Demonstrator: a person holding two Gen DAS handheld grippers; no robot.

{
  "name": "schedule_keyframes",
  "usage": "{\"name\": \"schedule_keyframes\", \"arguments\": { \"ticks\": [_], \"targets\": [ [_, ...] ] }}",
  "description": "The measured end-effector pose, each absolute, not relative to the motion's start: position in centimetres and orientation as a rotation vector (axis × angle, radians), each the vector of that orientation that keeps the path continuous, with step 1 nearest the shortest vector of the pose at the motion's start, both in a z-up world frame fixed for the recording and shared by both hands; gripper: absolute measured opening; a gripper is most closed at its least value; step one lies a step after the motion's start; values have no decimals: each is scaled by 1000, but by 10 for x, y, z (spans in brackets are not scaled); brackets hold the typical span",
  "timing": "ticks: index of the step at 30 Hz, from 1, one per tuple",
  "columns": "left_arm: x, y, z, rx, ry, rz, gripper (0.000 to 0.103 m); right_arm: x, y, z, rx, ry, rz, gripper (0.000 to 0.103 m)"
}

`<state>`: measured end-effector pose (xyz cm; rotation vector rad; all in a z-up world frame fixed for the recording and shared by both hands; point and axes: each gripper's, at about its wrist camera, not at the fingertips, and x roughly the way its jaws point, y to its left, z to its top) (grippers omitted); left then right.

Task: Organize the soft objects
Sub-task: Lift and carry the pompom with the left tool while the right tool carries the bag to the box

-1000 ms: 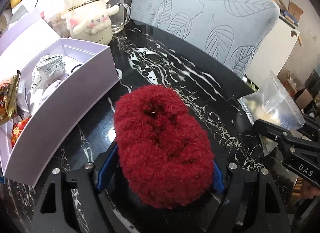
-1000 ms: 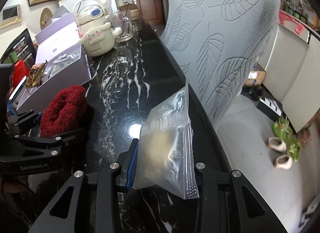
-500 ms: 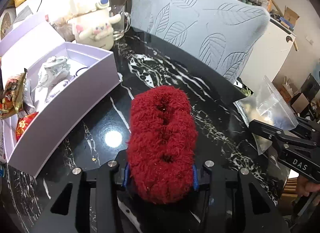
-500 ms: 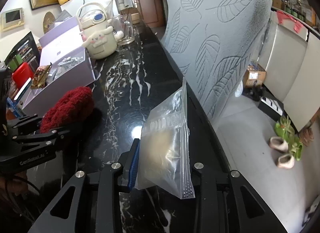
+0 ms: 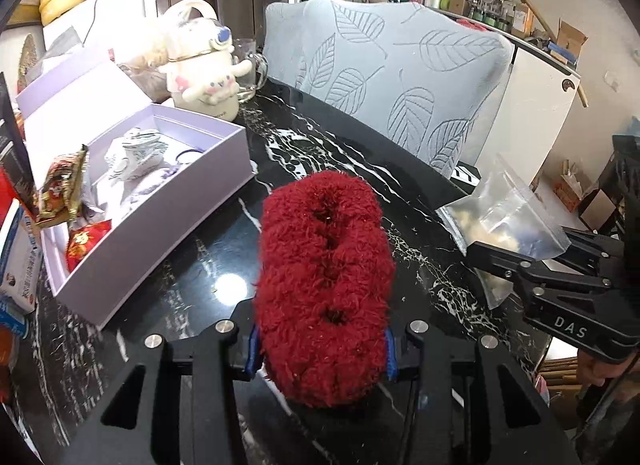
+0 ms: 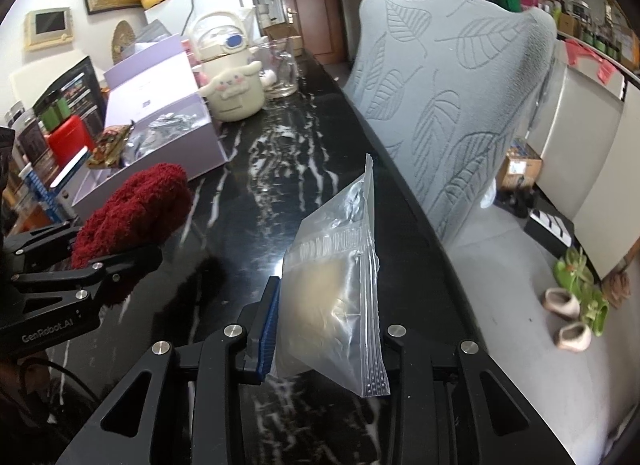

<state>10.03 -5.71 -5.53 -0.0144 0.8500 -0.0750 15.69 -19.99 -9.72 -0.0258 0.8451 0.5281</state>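
On the far left of the black marble table (image 5: pixel 320 153) sits an open lilac gift box (image 5: pixel 168 205), holding crinkled snack packets, a red packet with gold characters too small to read, and a pale wrapped item. Behind the box stands a cream kettle shaped like a long-eared cartoon dog (image 5: pixel 204 65), touching a clear glass jug (image 6: pixel 280 69). Nearer, in the middle, the left gripper (image 5: pixel 320 349) is clamped on a fuzzy dark red scrunchie bundle (image 5: pixel 324 285), squeezing its lower end between blue pads so that it stands up above the tabletop, just beside the box's front corner. In the right wrist view, the side of this gripper reads "GenRobot.AI" in white. A chair with a grey leaf-patterned cover (image 5: pixel 400 73) stands at the table's far edge. To the right, the right gripper (image 6: pixel 324 329) pinches a clear zip bag (image 6: pixel 340 289) with something pale and soft inside, holding it upright over the table's right edge; faint print near the zip cannot be read. The left wrist view shows "DAS" in white on this gripper's body.
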Motion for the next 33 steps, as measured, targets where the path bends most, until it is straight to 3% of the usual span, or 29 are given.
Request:
{"name": "schedule_keyframes", "arguments": {
  "ticks": [33],
  "targets": [
    [29,30,-46,-109,841,104,44,111,-83,-90,-119,850,850,32]
  ]
}}
